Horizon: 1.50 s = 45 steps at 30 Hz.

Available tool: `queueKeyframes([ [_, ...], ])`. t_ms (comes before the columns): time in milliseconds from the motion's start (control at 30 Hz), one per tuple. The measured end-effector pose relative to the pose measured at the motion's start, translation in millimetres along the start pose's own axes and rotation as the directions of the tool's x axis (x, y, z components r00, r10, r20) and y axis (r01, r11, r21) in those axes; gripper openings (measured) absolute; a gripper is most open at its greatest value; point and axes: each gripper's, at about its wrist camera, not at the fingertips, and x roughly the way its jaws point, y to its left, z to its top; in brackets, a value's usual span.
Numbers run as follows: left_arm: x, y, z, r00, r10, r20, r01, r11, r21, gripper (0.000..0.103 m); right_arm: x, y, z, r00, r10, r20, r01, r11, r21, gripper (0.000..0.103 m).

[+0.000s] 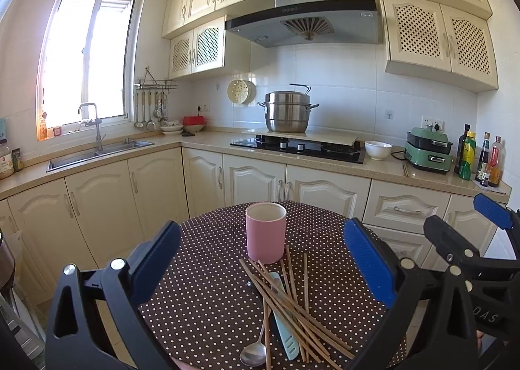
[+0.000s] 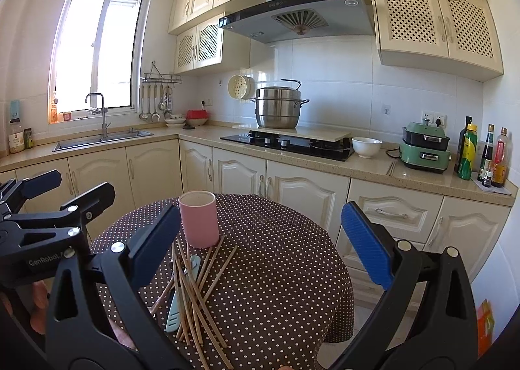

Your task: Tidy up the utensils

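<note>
Chopsticks [image 1: 292, 301] are lying in a loose, crossed heap on the polka-dot worktop [image 1: 201, 298], and I am seeing a pale blue utensil [image 1: 284, 331] and a metal spoon [image 1: 253, 353] tangled in among them. Standing upright just beyond the heap is a pink cup [image 1: 266, 231], its mouth open and nothing showing above its rim; a few stick tips are reaching right up to its base. I am holding my left gripper [image 1: 263, 259] above the near edge of the worktop with its fingers [image 1: 369, 261] spread wide and gripping nothing, the cup and the pile sitting in the gap between them. My right gripper [image 2: 269, 240] is hovering beside it, its fingers [image 2: 365, 243] likewise released and empty, with the heap lying toward its left finger and the cup just past that finger's tip. Each gripper is showing at the edge of the other's view, the two sitting close together but apart. Behind the worktop I am looking at cream cabinets, a steel pot [image 1: 286, 111] on the hob, and a sink [image 1: 97, 152] under the window.
</note>
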Motion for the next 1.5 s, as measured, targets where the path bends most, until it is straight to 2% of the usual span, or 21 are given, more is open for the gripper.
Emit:
queueKeyframes([
  [167, -2.1, -1.3, -0.6, 0.999, -0.003, -0.033, 0.003, 1.0, -0.003, 0.099, -3.4, 0.4, 0.7, 1.0, -0.007, -0.024, 0.007, 1.0, -0.009, 0.097],
  [1500, 0.5, -6.2, 3.4, 0.999, -0.004, -0.053, 0.003, 1.0, -0.006, 0.099, 1.0, -3.9, 6.1, 0.998, -0.003, -0.056, 0.004, 1.0, 0.004, 0.097],
])
